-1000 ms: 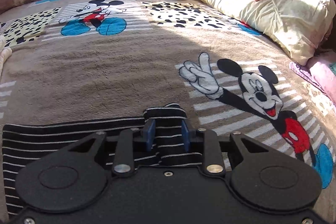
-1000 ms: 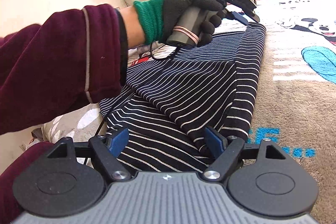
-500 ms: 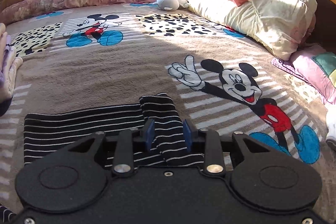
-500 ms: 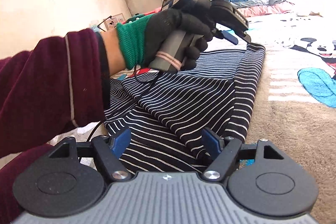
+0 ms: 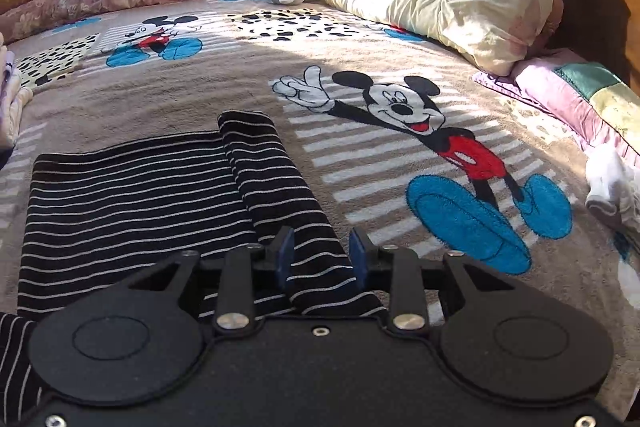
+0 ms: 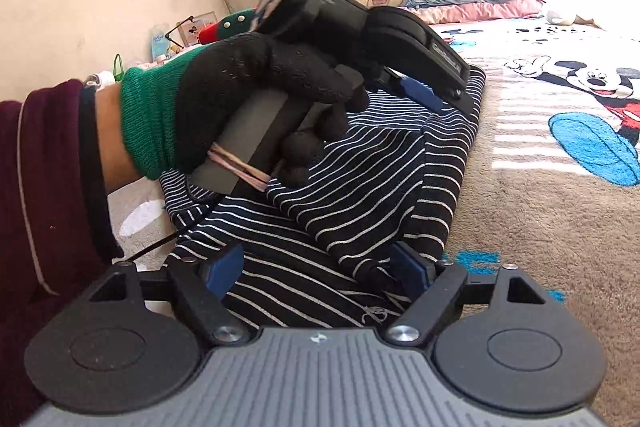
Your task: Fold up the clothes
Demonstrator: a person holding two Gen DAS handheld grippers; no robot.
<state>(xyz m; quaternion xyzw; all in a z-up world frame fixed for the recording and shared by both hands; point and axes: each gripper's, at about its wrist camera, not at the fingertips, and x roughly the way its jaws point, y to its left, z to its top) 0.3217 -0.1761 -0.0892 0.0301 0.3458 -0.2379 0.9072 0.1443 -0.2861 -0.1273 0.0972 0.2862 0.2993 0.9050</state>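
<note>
Two grippers work striped black shirt (image 5: 132,203) on Mickey Mouse blanket (image 5: 248,75). Left gripper (image 5: 322,259) narrowly parted, astride folded sleeve strip (image 5: 276,187) along shirt's right edge; grip uncertain. Right gripper (image 6: 320,267) spread wide over bunched hem. Gloved hand (image 6: 240,99) above shirt. Bare blanket beyond right edge.

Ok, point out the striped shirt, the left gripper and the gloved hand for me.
Striped shirt (image 5: 132,199): left wrist view, flat folded panel.
Left gripper (image 5: 320,259): left wrist view, midway between its blue fingertips.
Gloved hand (image 6: 256,87): right wrist view, back of the black glove.
</note>
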